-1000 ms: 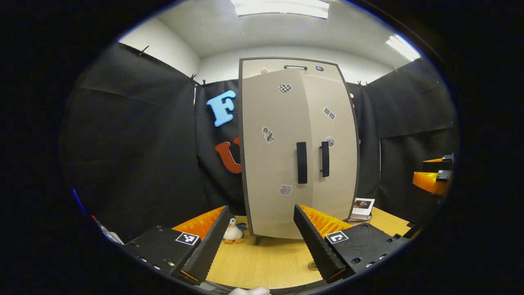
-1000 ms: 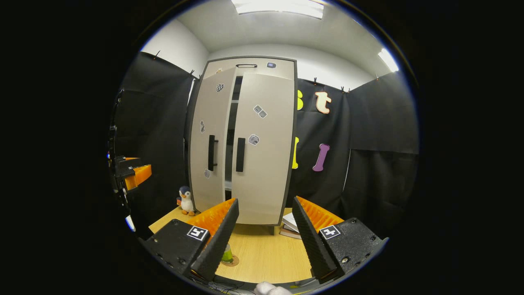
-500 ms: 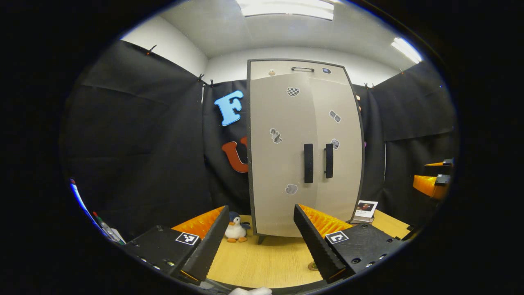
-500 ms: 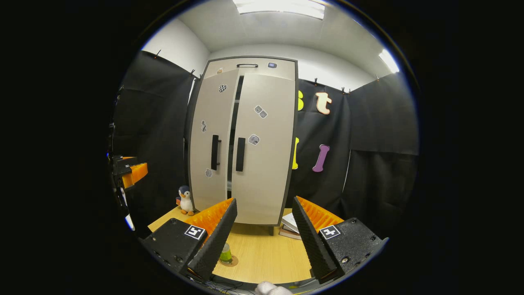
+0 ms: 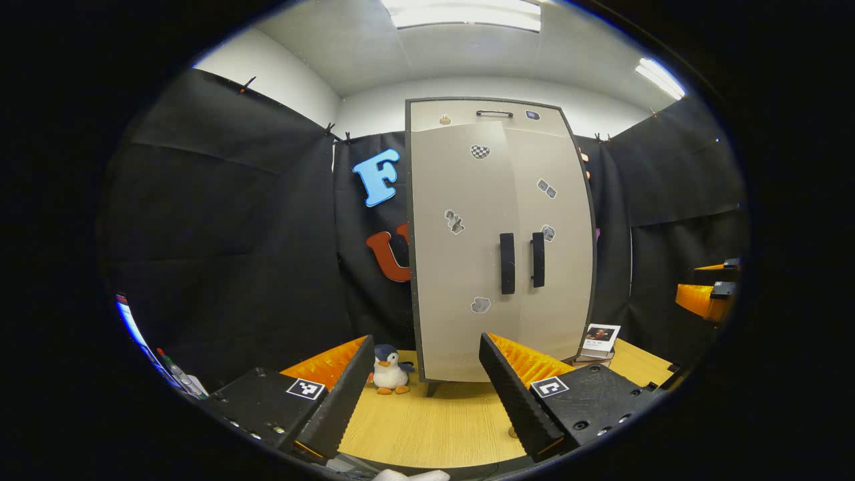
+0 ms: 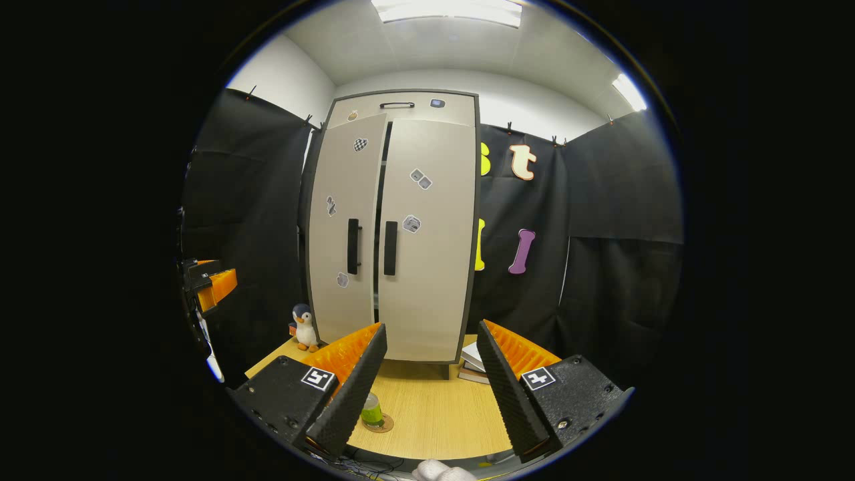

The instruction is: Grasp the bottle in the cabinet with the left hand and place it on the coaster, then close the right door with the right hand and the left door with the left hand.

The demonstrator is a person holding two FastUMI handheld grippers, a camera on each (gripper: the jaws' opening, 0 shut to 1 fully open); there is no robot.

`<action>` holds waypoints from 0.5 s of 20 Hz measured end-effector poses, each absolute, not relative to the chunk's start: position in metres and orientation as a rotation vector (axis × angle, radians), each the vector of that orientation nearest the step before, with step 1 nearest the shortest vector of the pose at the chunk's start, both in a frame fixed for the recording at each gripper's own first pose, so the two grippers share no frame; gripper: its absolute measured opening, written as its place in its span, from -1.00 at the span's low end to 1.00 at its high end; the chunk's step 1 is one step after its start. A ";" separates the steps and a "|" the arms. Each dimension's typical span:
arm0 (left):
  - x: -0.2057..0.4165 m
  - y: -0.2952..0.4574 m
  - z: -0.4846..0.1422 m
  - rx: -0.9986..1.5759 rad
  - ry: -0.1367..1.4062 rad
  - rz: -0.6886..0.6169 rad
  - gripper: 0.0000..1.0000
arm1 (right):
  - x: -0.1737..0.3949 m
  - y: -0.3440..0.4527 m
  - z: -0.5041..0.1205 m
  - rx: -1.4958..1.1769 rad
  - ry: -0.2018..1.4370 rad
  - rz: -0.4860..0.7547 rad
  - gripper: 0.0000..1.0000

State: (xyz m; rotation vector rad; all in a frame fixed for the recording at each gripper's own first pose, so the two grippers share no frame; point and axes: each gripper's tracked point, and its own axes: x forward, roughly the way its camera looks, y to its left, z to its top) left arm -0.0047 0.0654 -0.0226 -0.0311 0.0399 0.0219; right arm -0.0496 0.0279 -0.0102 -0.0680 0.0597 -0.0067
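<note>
The grey two-door cabinet stands at the back of the wooden table. Its right door is shut. Its left door is almost shut, with a thin dark gap showing beside it in the right gripper view. A small green bottle stands upright on the round coaster on the table, close to my right gripper's left finger. My left gripper is open and empty, back from the cabinet. My right gripper is open and empty too. Each gripper appears at the edge of the other's view.
A toy penguin sits by the cabinet's left foot. Books with a photo card lie by its right foot. Black cloth walls close in both sides. Bare tabletop lies between my grippers and the cabinet.
The left door has swung inward, and the gap between the doors has narrowed to a slit. Both grippers have drawn back slightly from the cabinet, still open.
</note>
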 end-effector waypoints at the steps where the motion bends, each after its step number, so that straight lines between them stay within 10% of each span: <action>1: -0.005 0.065 -0.021 -0.032 0.038 0.019 0.92 | -0.051 0.028 -0.010 -0.065 0.056 -0.008 0.67; 10: -0.011 0.065 -0.021 -0.033 0.038 0.000 0.92 | -0.057 0.029 -0.007 -0.068 0.039 -0.013 0.67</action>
